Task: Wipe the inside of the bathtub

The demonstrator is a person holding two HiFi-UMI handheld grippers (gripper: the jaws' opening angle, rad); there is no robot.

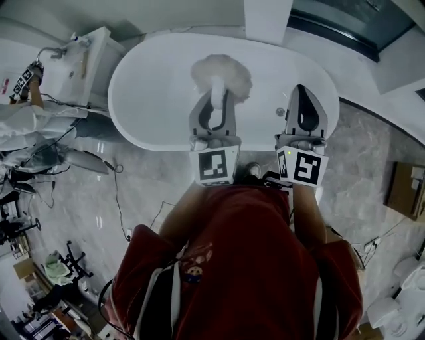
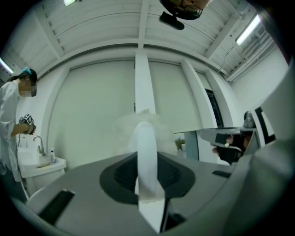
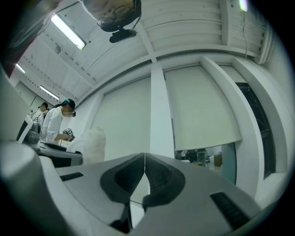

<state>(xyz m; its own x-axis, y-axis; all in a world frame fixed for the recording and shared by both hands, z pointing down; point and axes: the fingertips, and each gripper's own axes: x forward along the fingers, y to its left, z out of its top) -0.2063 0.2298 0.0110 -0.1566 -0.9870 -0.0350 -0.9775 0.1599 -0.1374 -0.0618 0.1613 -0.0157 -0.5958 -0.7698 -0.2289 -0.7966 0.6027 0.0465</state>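
The white oval bathtub (image 1: 136, 109) lies ahead of me, with a small drain (image 1: 280, 111) near its right end. My left gripper (image 1: 215, 106) is shut on the white handle (image 2: 146, 159) of a fluffy white duster (image 1: 222, 74), whose head hangs over the middle of the tub. In the left gripper view the fluffy head (image 2: 138, 123) rises just past the left gripper (image 2: 147, 154). My right gripper (image 1: 301, 93) is over the tub's right end, shut with nothing in it. In its own view the right gripper (image 3: 145, 161) shows jaws pressed together, and the duster (image 3: 92, 145) stands to the left.
A white washbasin (image 1: 83, 60) with a tap stands left of the tub, and a person in a white coat (image 1: 30, 119) works beside it. Cables (image 1: 116, 192) trail over the marble floor. A cardboard box (image 1: 405, 189) sits at the right. A white pillar (image 1: 267, 20) is behind the tub.
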